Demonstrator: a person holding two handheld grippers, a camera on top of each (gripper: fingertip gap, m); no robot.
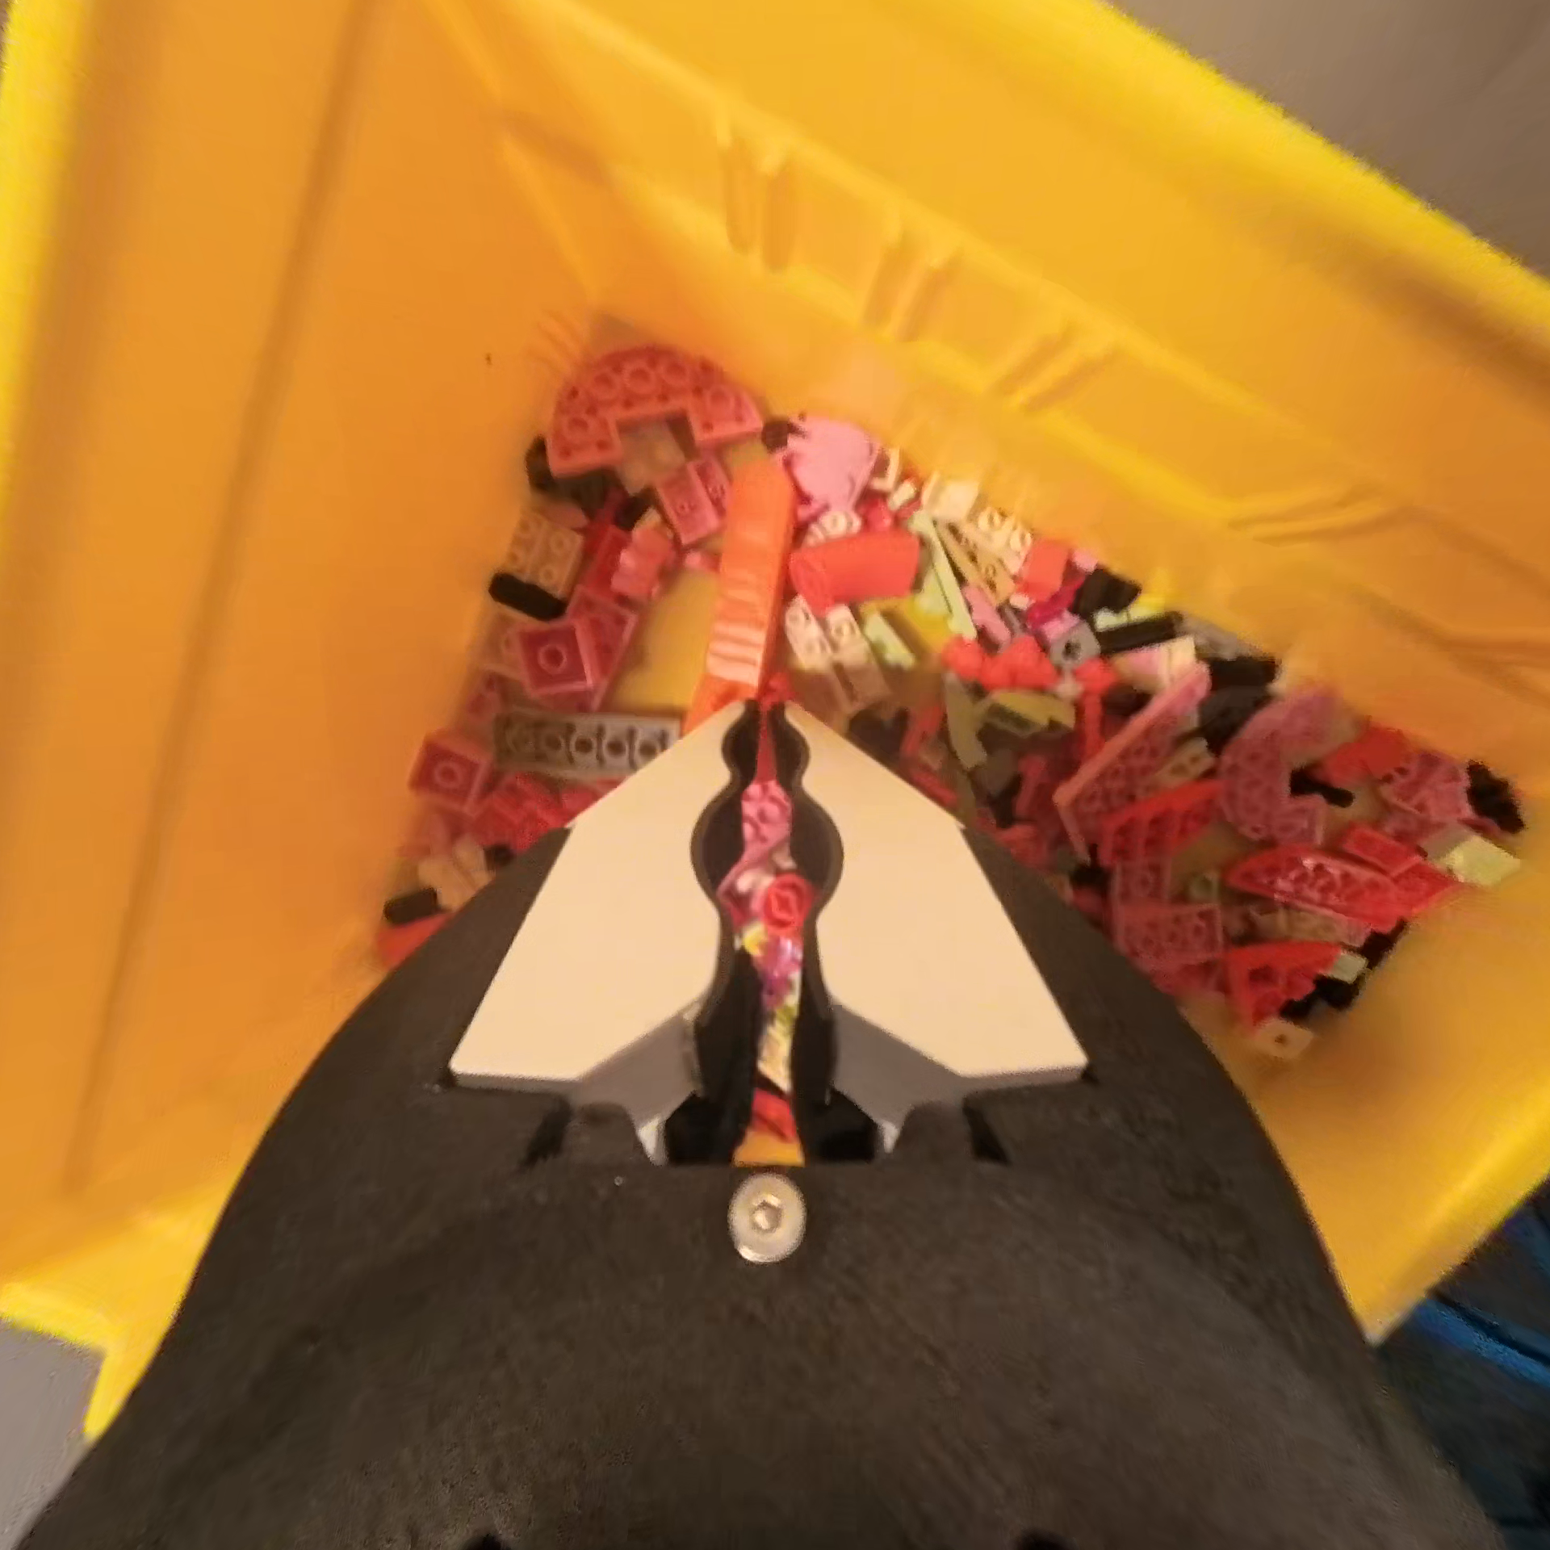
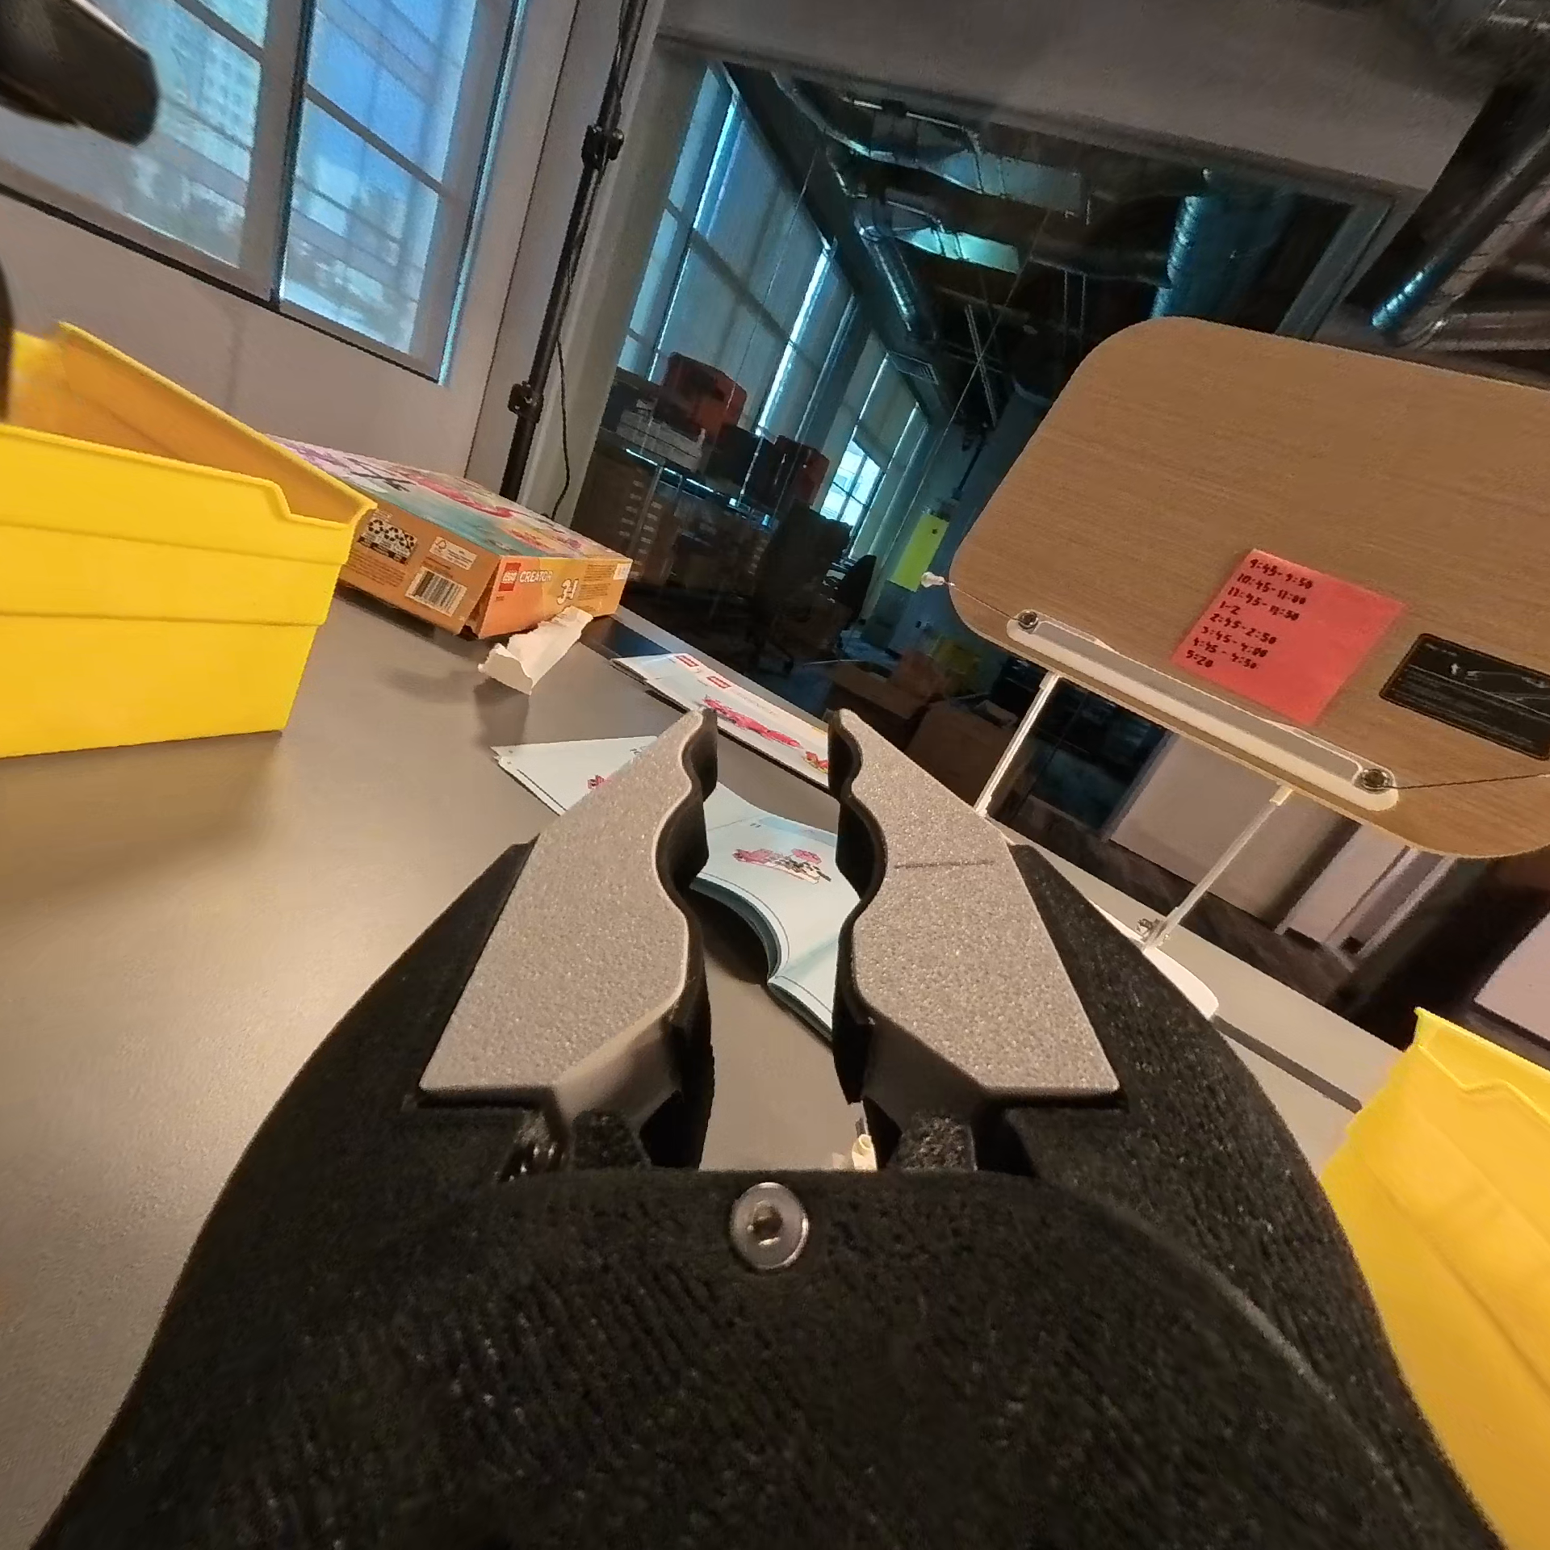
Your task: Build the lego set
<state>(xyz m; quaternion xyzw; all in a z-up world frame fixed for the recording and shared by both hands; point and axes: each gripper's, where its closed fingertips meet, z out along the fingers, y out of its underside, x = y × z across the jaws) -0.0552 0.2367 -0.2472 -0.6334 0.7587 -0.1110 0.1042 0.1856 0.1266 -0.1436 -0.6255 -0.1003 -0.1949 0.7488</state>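
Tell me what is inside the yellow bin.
The yellow bin holds a heap of toy bricks, mostly red, pink and black, with an orange piece. The left gripper covers the near part.

Left gripper (image 1: 761, 713) angled down, fingers pinched on a thin red piece (image 1: 767, 696); right gripper (image 2: 772, 738) level, fingers parted, bare

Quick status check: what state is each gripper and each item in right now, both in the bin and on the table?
left gripper: shut, pinching a small red piece at its tips
yellow bin: open-topped, part-filled
bricks: loose, jumbled on the bin floor
right gripper: open, nothing between its fingers
instruction booklet: lying open on the table
toy box: lying flat, end flap open
paper scrap: crumpled
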